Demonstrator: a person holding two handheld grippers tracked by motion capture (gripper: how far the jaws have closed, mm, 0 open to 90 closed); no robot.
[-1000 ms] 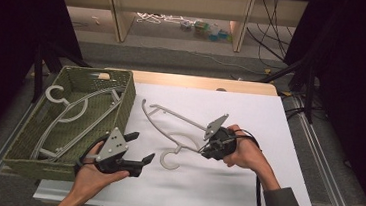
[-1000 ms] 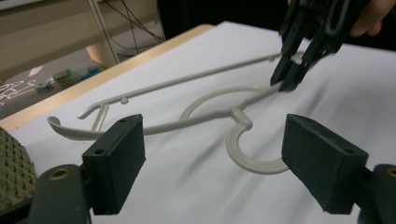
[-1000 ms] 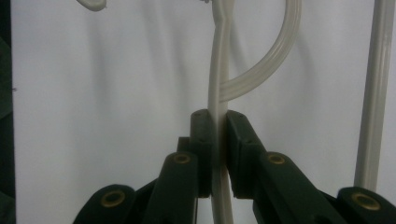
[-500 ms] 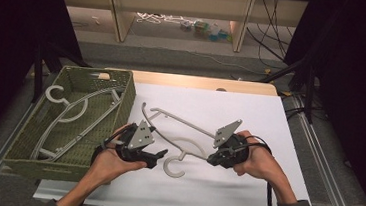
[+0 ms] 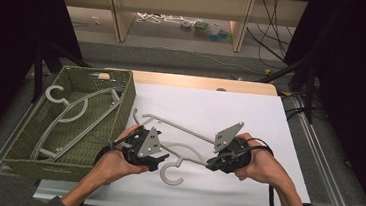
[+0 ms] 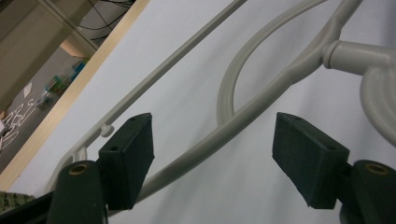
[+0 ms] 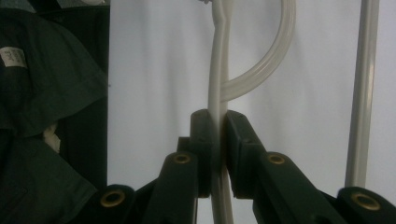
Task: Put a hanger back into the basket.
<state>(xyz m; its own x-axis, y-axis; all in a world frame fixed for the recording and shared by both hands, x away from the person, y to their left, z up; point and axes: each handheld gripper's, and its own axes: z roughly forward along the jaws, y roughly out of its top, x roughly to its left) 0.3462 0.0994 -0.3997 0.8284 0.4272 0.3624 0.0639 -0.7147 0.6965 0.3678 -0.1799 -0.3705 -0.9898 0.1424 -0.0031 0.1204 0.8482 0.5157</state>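
Overhead, a pale grey plastic hanger (image 5: 177, 147) lies on the white table (image 5: 250, 114), its hook toward the person. The right gripper (image 5: 212, 162) pinches one arm; the left gripper (image 5: 158, 160) straddles the other. Left of it, a green woven basket (image 5: 126, 98) holds another hanger (image 5: 72, 116).

In the left gripper view, the jaws stand apart around the smooth rounded arm (image 6: 224, 130), having just been closing, pads not touching.

In the right gripper view, the jaws clamp the thin arm (image 7: 218, 74).

Bench (image 5: 250, 114), white top: green woven basket (image 5: 120, 107) over left edge; grey hanger (image 5: 187, 151) near front edge, centre.
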